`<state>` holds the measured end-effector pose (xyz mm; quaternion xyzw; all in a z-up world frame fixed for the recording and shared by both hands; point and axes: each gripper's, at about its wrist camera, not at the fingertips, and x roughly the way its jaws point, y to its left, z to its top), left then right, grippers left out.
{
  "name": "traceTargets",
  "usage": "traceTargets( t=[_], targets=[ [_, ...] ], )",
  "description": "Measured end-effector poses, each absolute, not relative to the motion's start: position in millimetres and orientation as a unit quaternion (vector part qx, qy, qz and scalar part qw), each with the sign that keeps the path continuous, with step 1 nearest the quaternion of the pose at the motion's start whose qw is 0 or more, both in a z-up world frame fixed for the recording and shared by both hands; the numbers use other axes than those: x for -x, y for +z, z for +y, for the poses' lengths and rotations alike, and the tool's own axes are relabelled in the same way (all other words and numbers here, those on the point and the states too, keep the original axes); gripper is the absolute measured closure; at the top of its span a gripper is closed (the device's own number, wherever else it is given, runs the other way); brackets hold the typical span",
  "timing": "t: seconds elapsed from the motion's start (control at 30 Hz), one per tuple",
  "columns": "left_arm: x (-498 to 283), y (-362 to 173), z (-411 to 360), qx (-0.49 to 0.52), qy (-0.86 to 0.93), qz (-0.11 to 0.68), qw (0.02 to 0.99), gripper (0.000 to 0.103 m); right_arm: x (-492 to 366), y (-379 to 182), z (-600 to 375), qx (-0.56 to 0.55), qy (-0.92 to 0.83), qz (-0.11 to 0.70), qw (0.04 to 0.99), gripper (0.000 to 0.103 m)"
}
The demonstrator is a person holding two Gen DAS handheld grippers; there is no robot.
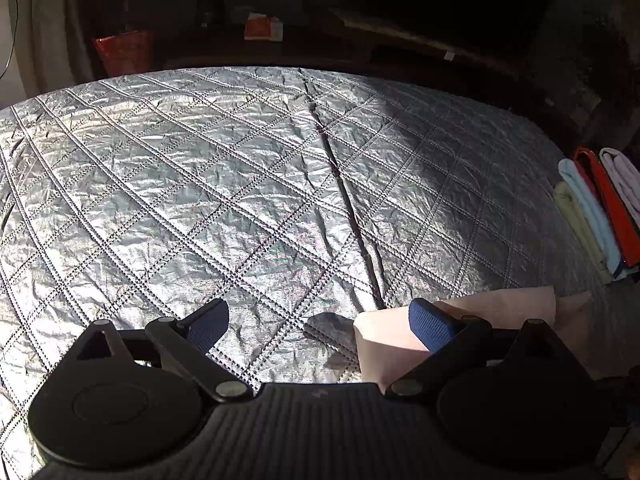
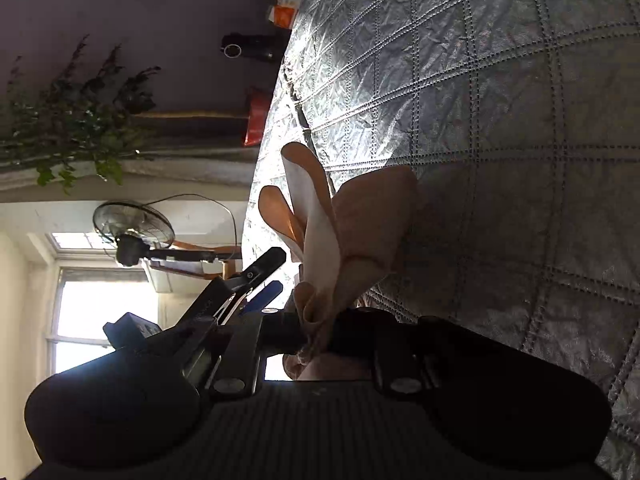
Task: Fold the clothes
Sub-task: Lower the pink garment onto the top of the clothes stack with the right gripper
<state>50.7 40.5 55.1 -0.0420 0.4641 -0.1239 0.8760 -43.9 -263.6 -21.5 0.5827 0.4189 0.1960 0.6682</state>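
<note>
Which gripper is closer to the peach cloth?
Right. The right gripper is clamped on the peach cloth; the left gripper is open beside it, holding nothing.

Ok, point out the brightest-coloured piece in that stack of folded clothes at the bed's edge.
The orange-red garment, wedged between the pale blue piece and the whitish one; the yellowish one is pale too.
</note>
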Motion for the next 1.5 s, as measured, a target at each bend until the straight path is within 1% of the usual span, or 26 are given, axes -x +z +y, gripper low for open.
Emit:
traceTargets(
  t=[0.17,0.43,0.7,0.97,1.07,1.1,1.17,1.23,1.37,1.43,1.5],
  targets=[
    [-52.3,55.5,43.7,0.058,-0.118,0.464,0.876,0.008,46.5,-15.0,-269.7,-0.609,0.193,0.380,0.669,0.086],
    [-52.8,53.8,46.0,0.063,-0.103,0.464,0.878,0.008,41.1,13.1,-292.3,-0.625,0.189,0.324,0.685,0.086],
    [-51.3,51.0,30.6,0.052,-0.116,0.465,0.876,0.008,34.8,50.2,-376.3,-0.669,0.140,0.163,0.711,0.086],
    [-51.6,47.1,8.3,0.039,-0.134,0.470,0.872,0.008,28.4,87.3,-460.4,-0.693,0.086,-0.004,0.716,0.086],
    [-50.9,43.4,-0.7,0.031,-0.141,0.473,0.869,0.008,34.1,69.5,-485.9,-0.710,0.031,-0.063,0.701,0.086],
    [-50.5,42.1,-3.4,0.028,-0.143,0.474,0.868,0.008,34.4,57.4,-491.7,-0.720,0.010,-0.064,0.691,0.086],
    [-49.8,40.2,-8.7,0.022,-0.146,0.476,0.867,0.008,30.9,31.4,-496.8,-0.732,-0.043,-0.006,0.680,0.086],
    [-49.3,38.3,-12.5,0.018,-0.150,0.478,0.866,0.008,33.7,16.1,-495.3,-0.723,-0.082,0.022,0.685,0.086],
    [-47.4,35.3,-19.2,0.010,-0.155,0.480,0.863,0.008,47.4,8.0,-489.8,-0.713,-0.101,-0.033,0.693,0.084],
    [-47.3,34.9,-21.4,0.007,-0.158,0.480,0.863,0.008,47.3,10.7,-491.6,-0.703,-0.111,-0.031,0.702,0.080],
    [-47.5,34.9,-23.5,0.006,-0.160,0.481,0.862,0.008,46.5,18.0,-496.1,-0.688,-0.121,-0.011,0.716,0.074]
  ],
)
